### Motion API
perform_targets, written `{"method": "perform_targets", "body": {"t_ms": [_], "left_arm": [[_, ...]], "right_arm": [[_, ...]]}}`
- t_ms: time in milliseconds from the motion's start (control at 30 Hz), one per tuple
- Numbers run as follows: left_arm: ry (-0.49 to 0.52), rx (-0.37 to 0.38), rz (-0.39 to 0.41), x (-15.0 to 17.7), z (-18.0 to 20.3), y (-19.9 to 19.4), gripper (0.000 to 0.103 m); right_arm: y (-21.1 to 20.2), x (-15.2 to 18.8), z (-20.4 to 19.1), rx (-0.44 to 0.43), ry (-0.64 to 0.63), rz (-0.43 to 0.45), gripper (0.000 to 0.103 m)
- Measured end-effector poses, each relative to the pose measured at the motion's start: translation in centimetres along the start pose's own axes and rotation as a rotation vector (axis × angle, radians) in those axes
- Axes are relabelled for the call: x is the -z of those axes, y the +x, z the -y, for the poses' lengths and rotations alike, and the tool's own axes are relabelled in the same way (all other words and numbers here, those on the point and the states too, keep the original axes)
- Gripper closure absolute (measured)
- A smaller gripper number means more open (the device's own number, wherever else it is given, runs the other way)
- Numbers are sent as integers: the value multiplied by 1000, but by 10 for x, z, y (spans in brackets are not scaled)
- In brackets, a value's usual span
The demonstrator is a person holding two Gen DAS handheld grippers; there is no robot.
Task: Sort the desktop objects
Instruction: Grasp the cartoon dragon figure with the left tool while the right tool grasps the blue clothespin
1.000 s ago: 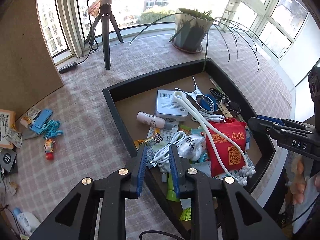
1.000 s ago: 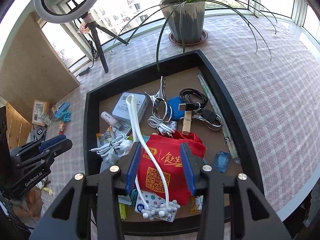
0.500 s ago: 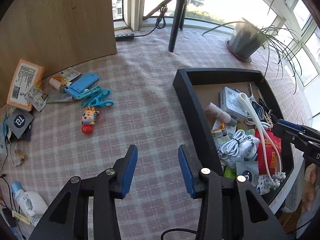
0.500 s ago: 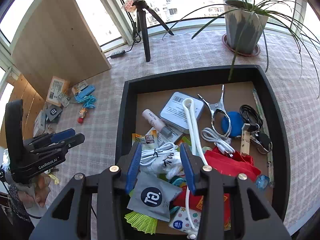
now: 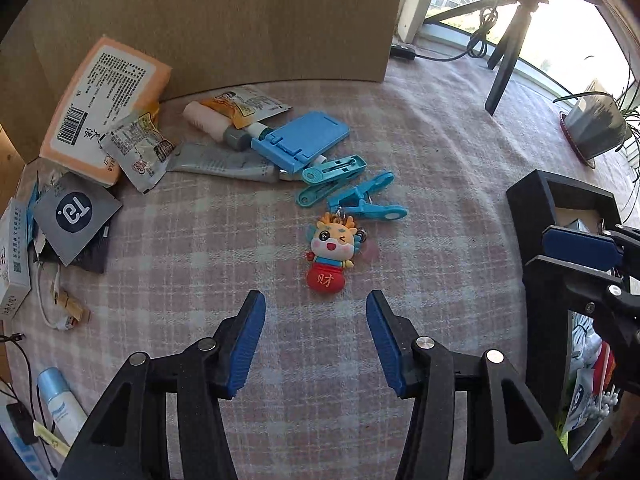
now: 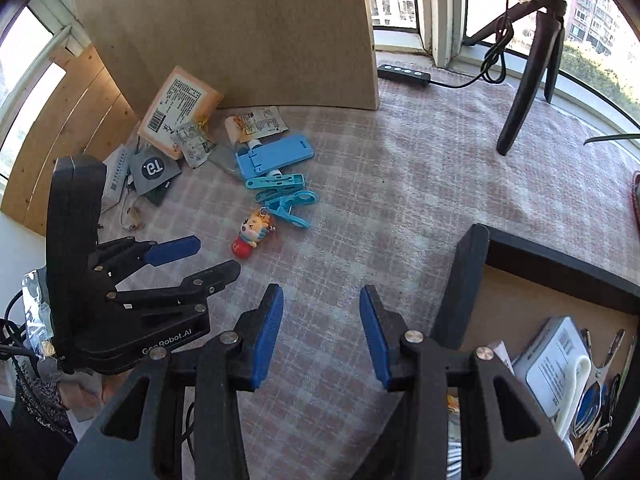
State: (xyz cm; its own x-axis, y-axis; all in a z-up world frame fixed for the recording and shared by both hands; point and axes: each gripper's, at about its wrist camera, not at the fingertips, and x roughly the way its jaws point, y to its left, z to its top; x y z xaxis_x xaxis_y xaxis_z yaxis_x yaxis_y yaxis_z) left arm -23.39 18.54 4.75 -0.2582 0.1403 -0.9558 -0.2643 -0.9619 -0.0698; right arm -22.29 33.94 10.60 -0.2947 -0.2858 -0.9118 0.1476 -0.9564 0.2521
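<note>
A cartoon dragon keychain with a red pouch lies on the checked cloth just beyond the fingertips of my left gripper. The jaws of that gripper are opening, and only cloth shows between them. Behind the keychain lie blue clothes clips, a blue phone stand, a grey tube and an orange packet. My right gripper hangs open over bare cloth, beside the left corner of the black tray. In the right wrist view the left gripper is low on the left, near the keychain.
A brown board stands upright behind the pile. A grey sachet, small boxes and a cable lie at the left edge, a spray bottle at bottom left. A tripod and plant pot stand far right. The tray holds a white box.
Both grippers have swung left, from over the tray's contents to the cloth by the loose pile. The left jaws have widened. The right jaws look the same.
</note>
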Motion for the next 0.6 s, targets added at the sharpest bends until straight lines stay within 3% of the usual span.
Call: {"method": "perform_targets", "body": {"t_ms": [333,433,567,600], "left_arm": [[22,-14,1,-18,3,29,53],[35,-28,7,-19,5,34,54],[52,-42,25,-19,7,36,65],[44,-46,27,-20,5,36,71]], "right_arm": [[60,-49,-6,-80,-10,-95,65],[73,-54,-11,-65,-29,-111,65],[86,-59,-15,-67,-42,-129,70],[88,-60,-17,-65,-45,-131,73]]}}
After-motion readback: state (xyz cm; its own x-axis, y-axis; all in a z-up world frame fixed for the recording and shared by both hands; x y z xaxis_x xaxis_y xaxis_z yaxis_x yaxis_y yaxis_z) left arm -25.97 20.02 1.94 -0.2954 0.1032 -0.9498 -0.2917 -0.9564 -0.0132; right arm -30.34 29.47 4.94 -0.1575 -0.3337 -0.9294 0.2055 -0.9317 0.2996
